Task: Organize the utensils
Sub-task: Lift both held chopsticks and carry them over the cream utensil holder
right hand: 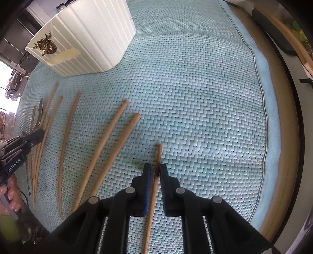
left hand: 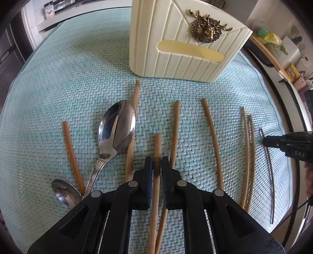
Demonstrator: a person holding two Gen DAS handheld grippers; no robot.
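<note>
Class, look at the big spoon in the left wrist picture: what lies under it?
The big spoon rests on the woven mat; a wooden chopstick runs beneath its bowl's right edge, its middle stretch hidden.

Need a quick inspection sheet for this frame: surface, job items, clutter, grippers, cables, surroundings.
Surface: woven teal mat, flat.
Job's things: cream utensil holder upright at the far side; wooden chopsticks lying in a row; large spoon and small spoon at the left.
Clutter: nothing seen on the mat.
Grippers: left gripper closed around a chopstick; right gripper closed around the end chopstick.
Cables: thin dark cable by the right gripper.
Surroundings: shelf with jars, blurred household items.
</note>
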